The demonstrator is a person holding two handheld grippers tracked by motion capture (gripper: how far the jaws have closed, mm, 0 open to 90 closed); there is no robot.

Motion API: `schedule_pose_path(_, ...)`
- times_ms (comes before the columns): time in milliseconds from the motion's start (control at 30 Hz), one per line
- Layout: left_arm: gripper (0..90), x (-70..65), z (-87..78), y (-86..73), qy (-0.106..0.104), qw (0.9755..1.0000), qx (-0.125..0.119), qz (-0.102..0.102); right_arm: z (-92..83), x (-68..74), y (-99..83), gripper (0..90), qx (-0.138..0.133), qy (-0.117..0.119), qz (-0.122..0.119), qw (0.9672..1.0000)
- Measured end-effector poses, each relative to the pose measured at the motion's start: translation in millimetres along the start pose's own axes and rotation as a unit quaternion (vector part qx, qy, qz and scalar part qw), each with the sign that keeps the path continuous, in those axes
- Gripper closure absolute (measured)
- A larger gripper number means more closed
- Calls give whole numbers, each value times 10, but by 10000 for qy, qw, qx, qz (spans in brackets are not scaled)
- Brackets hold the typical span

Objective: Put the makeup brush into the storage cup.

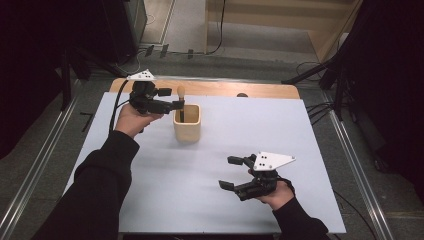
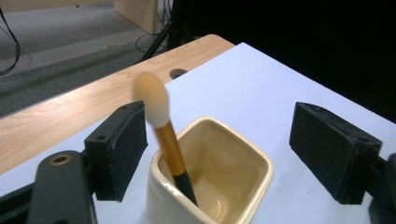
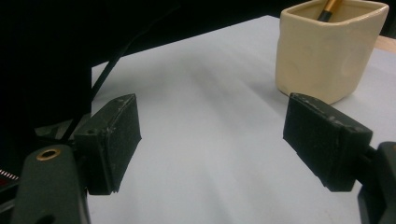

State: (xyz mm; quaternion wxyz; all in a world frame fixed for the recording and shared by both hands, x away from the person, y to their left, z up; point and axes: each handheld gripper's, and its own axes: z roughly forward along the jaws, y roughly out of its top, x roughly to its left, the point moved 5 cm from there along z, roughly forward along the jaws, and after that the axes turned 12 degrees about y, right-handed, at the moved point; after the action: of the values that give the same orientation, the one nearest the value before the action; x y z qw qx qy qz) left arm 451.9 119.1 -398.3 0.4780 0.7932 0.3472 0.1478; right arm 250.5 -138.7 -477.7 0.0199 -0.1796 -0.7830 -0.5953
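A cream square ceramic cup (image 1: 187, 127) stands on the pale sheet at the back left. A makeup brush (image 1: 181, 91) with a gold-and-black handle and a pale tip leans inside it, tip upward. My left gripper (image 1: 173, 98) hovers over the cup's rim, open. In the left gripper view the brush (image 2: 159, 116) rises between the wide jaws, close to the left pad (image 2: 121, 149), with no pad pressing on it. My right gripper (image 1: 228, 172) rests low at the front right, open and empty. The right gripper view has the cup (image 3: 327, 56) beyond the jaws.
A pale sheet (image 1: 240, 125) covers most of the wooden table (image 1: 225, 89), whose far edge is bare with a cable hole (image 1: 242, 95). Metal rails run along both sides on the floor. Cables and dark stands lie beyond the table.
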Motion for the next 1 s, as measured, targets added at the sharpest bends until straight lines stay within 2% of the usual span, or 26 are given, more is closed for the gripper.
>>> schedule_pose_path(267, 170, -12, -115, -52, -97, 9999, 77, 72, -22, -12, 4, 198, -24, -56, 12, 10000)
schedule_pose_path(567, 150, -75, -198, -145, -252, 9996, 39, 83, -42, -25, 5, 199, -32, -101, 21, 9999)
schedule_pose_path(733, 125, -108, -227, -197, -202, 9996, -70, 165, -50, -30, 6, 199, -47, -115, 25, 9999)
schedule_pose_path(1000, 88, -164, -284, -293, -222, 9993, -48, 288, -68, -38, 11, 199, -69, -144, 25, 9999)
